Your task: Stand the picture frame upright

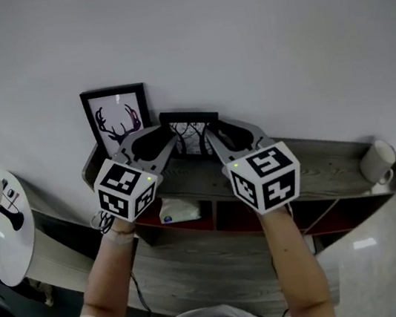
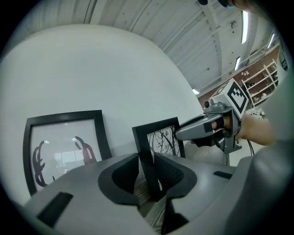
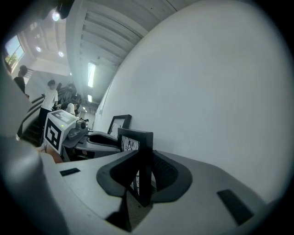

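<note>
Though upright, picture frame point(image 1: 191, 135) — antler print point(image 1: 118, 122) beside.

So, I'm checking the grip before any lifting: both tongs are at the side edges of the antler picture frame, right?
No: the left tongs and right tongs are at the side edges of the smaller branch-print frame, as the head view shows. The antler frame stands apart, at its left.
</note>
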Tool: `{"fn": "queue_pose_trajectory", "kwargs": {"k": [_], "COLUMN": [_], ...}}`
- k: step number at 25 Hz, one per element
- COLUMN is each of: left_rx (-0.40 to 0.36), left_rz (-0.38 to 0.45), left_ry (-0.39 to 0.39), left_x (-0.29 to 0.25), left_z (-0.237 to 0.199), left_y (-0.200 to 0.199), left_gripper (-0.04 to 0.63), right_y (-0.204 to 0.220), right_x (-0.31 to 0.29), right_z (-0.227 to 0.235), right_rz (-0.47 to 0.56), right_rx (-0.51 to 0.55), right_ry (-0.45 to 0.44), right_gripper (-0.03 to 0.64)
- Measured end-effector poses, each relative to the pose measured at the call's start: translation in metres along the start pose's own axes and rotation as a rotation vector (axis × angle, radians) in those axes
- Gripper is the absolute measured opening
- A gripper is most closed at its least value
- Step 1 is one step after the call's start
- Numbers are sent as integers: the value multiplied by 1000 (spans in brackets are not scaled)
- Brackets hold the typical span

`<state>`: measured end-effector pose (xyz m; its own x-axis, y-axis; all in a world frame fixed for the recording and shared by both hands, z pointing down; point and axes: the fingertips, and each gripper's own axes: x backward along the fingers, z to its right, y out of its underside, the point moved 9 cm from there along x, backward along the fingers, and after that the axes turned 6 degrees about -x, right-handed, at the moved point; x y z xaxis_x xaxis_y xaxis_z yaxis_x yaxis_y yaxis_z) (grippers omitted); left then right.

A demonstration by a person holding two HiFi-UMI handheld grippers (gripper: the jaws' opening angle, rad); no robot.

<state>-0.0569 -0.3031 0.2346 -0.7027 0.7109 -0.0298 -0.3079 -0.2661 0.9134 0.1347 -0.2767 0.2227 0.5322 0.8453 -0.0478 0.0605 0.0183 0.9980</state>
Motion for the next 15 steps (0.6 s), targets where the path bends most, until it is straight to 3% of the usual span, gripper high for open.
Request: {"fn": "queue_pose_trajectory", "kwargs": {"k": [9,15], "left_rx": [22,67], "left_rz": [-15,-32], "left_ry": [40,72], "left_x": [4,10], "left_z": [0,2], "left_y": [-18,-25], "left_gripper": [104,103], "right_y": [-8,-18], "right_x": [7,16], "right_z": [11,7], "right_rz": [-49,-71], "right_rx": [-162,-159], "right_ry": [-84,-120], "right_gripper": [86,85]}}
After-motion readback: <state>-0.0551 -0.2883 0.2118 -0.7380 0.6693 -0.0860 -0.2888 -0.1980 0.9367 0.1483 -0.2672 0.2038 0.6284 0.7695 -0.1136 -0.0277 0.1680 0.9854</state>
